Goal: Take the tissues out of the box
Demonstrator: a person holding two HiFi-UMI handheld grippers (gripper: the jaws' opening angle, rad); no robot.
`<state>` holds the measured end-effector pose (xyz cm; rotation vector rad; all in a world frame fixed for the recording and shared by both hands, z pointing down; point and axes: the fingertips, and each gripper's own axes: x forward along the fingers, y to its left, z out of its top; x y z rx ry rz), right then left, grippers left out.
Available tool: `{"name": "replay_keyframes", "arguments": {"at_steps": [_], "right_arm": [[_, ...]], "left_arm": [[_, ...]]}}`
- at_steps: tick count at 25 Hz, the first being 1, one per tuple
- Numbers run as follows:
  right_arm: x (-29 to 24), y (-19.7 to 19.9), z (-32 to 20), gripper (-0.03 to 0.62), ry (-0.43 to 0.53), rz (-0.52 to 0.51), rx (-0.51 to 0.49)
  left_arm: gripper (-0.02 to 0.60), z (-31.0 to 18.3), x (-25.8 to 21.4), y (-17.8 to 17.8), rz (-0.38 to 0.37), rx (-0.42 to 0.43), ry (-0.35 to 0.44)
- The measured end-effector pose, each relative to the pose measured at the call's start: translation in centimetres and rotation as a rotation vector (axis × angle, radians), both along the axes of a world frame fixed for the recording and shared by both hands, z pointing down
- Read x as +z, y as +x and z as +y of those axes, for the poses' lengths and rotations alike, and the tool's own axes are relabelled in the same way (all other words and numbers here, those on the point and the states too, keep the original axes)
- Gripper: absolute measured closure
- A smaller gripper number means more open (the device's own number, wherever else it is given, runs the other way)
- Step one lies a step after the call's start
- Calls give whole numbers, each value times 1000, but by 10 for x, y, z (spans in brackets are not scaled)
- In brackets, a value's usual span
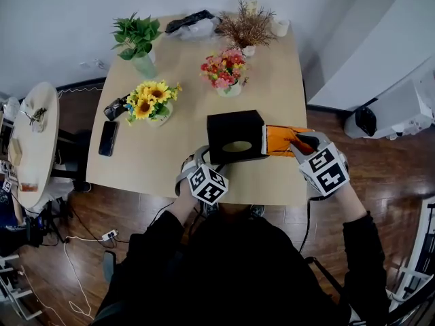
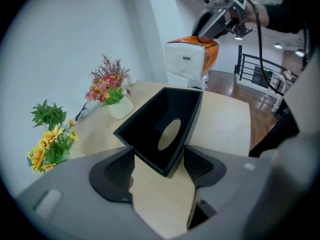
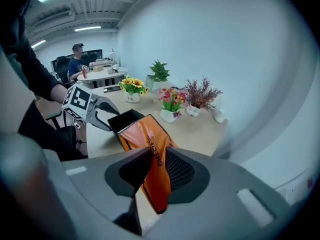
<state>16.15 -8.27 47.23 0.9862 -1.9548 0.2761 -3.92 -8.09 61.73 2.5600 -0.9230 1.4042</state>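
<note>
Right gripper [image 3: 159, 169] pinches the orange tissue pack [image 3: 149, 136] jutting at 3 o'clock from the black box [image 1: 234, 136], whose 7 o'clock corner the left gripper [image 2: 159, 166] clamps; I judge extraction under way, needing a steady outward pull.

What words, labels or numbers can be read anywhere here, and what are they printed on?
"CHEERS": dark letters running along the orange plastic tissue pack; the right claw, closed on the pack, may hide more letters.
Small grey label on the pack's white end: too blurred to read.
Marker cubes on the claws: black-and-white square patterns, no words.
Black cardboard box: no print visible.
</note>
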Motion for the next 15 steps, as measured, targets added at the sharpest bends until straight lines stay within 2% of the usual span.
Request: {"name": "replay_keyframes", "arguments": {"at_steps": [7,15], "right_arm": [[13,42,8,505,-27,20,75],[61,61,16,510,-106,47,104]], "left_arm": [[287,1,-1,-1,-1,-7,-1],[287,0,1,-1,-2,-20,-3]]}}
